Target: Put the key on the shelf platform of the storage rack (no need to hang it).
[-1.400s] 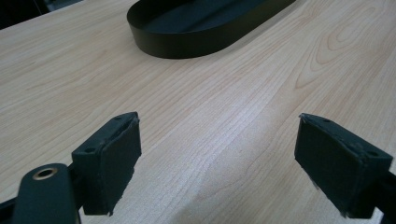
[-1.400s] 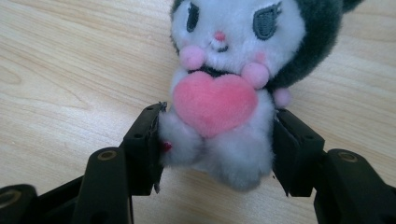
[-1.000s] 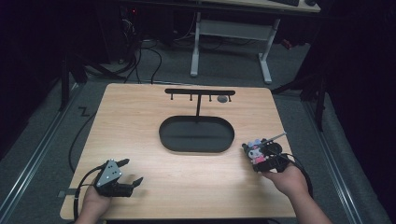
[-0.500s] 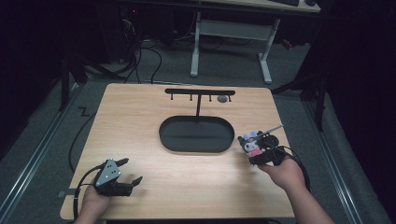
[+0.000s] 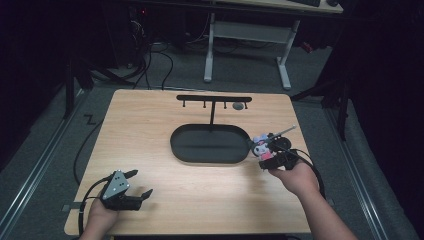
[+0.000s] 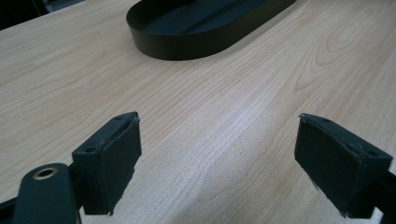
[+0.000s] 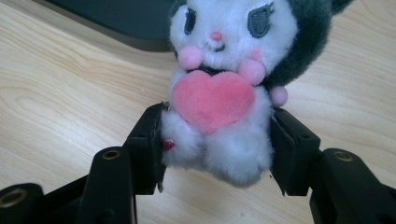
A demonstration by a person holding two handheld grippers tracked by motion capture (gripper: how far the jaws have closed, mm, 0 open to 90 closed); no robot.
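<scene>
In the high view the right gripper (image 5: 270,159) holds a small plush toy (image 5: 261,146) just off the right end of the black oval tray (image 5: 210,156), low over the bench (image 5: 150,125), with what looks like a thin cord or chain (image 5: 281,132) sticking out from the toy toward the right; behind the tray stands a black hook rack (image 5: 214,99). The left gripper (image 5: 131,188) rests near the front left corner, well apart from everything. My guess is the toy is headed for the tray or a hook, and the risk is that the soft body squirms out of the clamp, or the loose cord snags on the tray rim. In the left gripper view the fingers (image 6: 112,161) stand wide apart over bare wood with nothing between them, the tray (image 6: 187,42) ahead. In the right gripper view the fingers (image 7: 149,147) are clamped on the lower body of the toy (image 7: 224,93), pressing into the fluff on both sides below its pink heart; the grip sits low, so the heavier head could tip forward.
</scene>
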